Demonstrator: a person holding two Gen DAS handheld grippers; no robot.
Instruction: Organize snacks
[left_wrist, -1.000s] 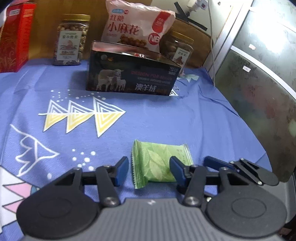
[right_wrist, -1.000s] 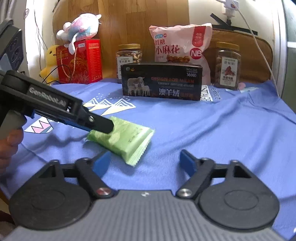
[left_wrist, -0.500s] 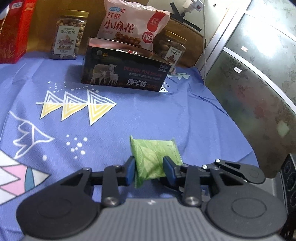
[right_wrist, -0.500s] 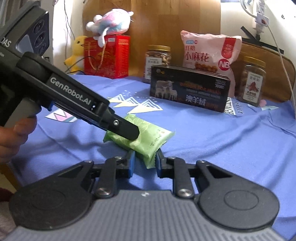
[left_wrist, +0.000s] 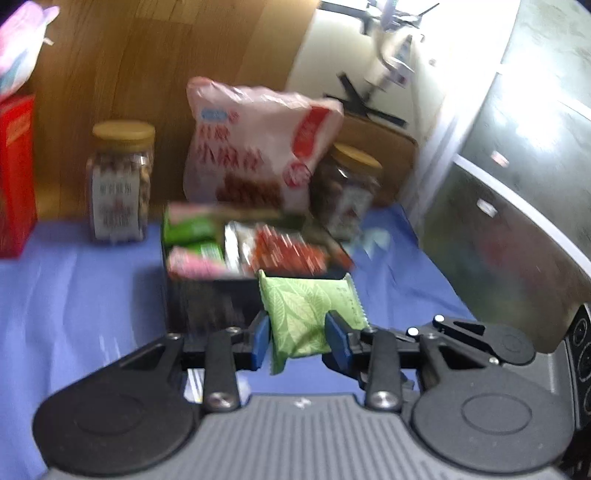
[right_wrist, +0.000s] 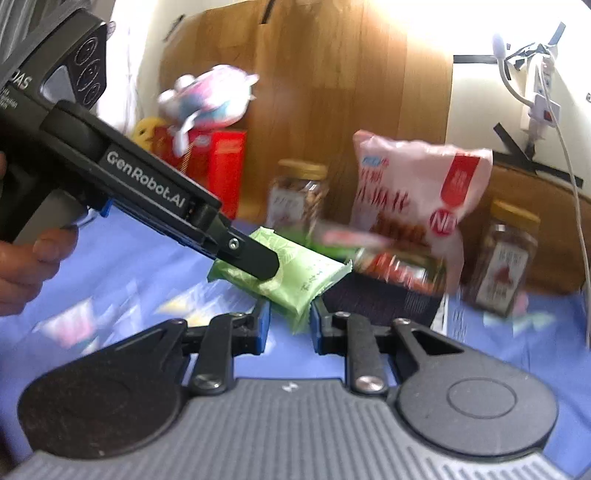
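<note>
The green leaf-print snack packet (left_wrist: 310, 317) sits low and centre in my left wrist view, lifted off the blue tablecloth (left_wrist: 74, 295) and pinched by both tools. My left gripper (left_wrist: 299, 341) is clamped across its near half, blue pads pressing either side. In the right wrist view my right gripper (right_wrist: 289, 323) bites the packet's crimped near end (right_wrist: 295, 284), its jaws having just drawn in around it, while the left tool's black finger lies across the top of the wrapper.

I judge this to be the carry step: the packet is up and heading for the open black box (left_wrist: 207, 295), which lies just beyond it in mid-frame, already holding green, pink and red wrapped snacks (left_wrist: 280, 251). Next I need to bring the packet over the box rim, find a free slot, and let one gripper go before the other so it drops flat rather than snagging.

Going left to right behind the box: a red carton (left_wrist: 14, 177), a nut jar (left_wrist: 120, 184), a pink snack bag (left_wrist: 255, 147), a second jar (left_wrist: 347, 192).

Both grippers point slightly downward, converging on the packet. A person's hand (right_wrist: 22, 266) grips the left tool's handle at the left edge of the right view.
</note>
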